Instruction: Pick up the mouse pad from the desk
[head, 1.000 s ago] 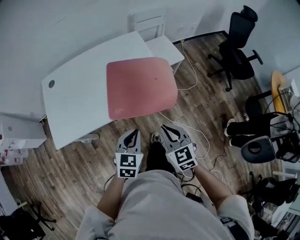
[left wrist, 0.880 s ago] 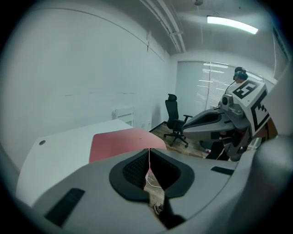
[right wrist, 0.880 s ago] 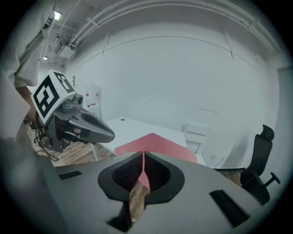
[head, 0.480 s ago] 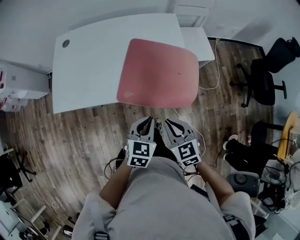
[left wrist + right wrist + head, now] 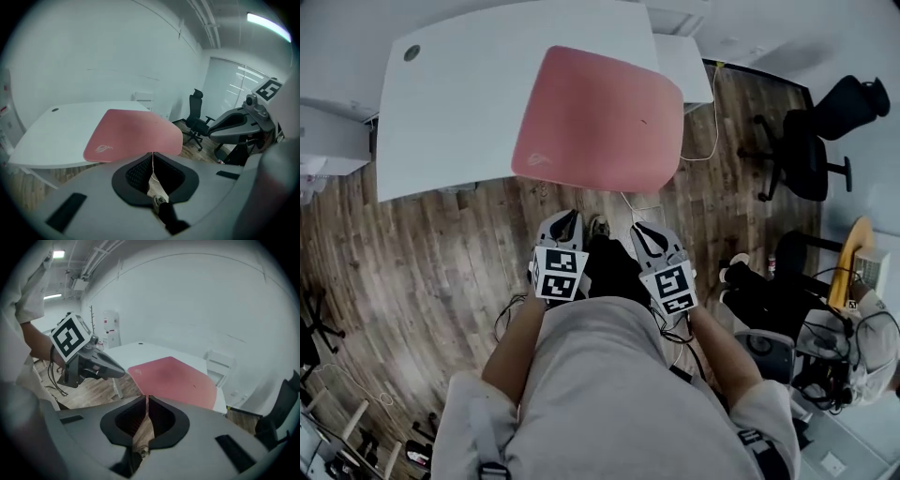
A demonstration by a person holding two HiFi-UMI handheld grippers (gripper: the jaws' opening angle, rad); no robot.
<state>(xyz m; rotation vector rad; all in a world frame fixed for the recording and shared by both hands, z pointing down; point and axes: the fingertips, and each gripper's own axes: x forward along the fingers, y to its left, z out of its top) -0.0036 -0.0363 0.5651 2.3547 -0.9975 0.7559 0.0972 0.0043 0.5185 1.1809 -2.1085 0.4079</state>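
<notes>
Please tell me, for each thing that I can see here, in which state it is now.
desk: standing upright.
mouse pad: lies flat on the desk, near edge hanging past the rim, not held.
left tool: shut, empty, short of the desk.
right tool: shut, empty, short of the desk.
office chair: upright, nobody in it.

Room count: 1 desk (image 5: 459, 103), 1 mouse pad (image 5: 595, 117), 2 grippers.
Grippers = left gripper (image 5: 567, 218) + right gripper (image 5: 639, 230), w/ 2 marker cubes (image 5: 560, 274), 1 each; desk has 1 round hole (image 5: 412, 52); 1 black office chair (image 5: 811, 141) clear at right. Clutter at far right: can't count.
</notes>
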